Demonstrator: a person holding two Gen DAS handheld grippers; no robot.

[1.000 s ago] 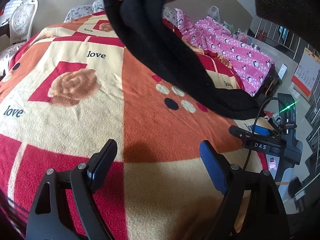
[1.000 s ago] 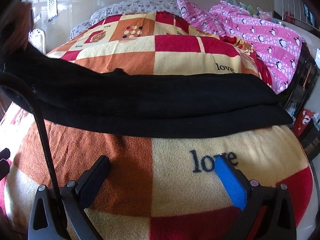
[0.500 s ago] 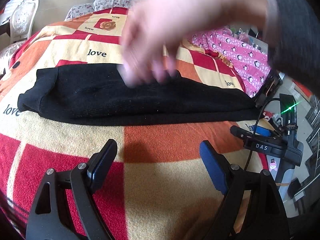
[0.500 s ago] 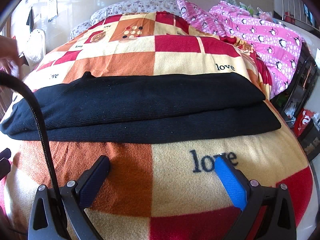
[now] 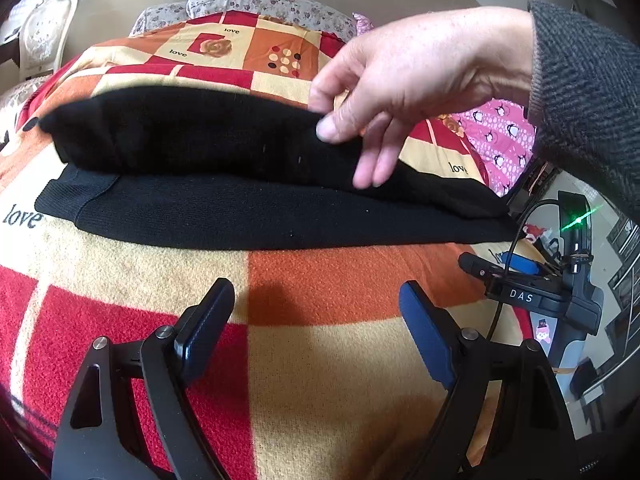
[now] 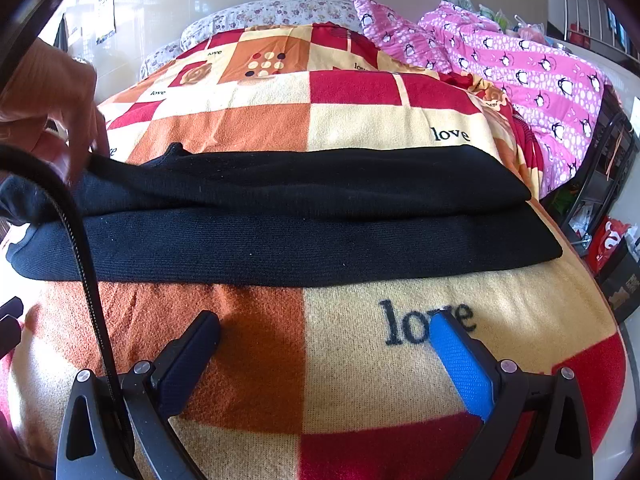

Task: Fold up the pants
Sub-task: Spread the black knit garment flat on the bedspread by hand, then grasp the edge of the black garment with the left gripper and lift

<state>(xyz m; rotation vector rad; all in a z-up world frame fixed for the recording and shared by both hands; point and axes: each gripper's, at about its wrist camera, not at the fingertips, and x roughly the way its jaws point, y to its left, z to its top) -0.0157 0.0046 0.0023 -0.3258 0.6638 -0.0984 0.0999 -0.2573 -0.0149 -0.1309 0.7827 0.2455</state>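
Now that the black knit pants (image 5: 256, 184) have come down from mid-air, where a bare hand held them a second ago, they lie across the patchwork "love" blanket (image 5: 328, 280) as a long band, one leg stacked on the other and set back a little, so the lower leg shows as a strip along the near edge. Lengthwise fold looks done, or nearly.

A bare hand (image 5: 400, 80) in a grey tweed sleeve (image 5: 588, 96) pinches the upper layer's edge with thumb and forefinger, seemingly straightening it. Half a second ago that hand was a blur above the cloth; now it is steady and in contact.

Left gripper (image 5: 316, 316): fingers spread wide, nothing between them, hovering over the blanket just short of the pants' near edge, touching no cloth.

Right gripper (image 6: 324, 344): fingers likewise wide apart, empty, over the orange and cream squares near the printed word, short of the pants (image 6: 304, 216). Its cable (image 6: 80, 240) crosses the left of that view.

Judgement: setup is still by hand; both tools idle. Crosswise folding remains. Pink penguin quilt (image 6: 520, 60) lies beyond, clear of the work.
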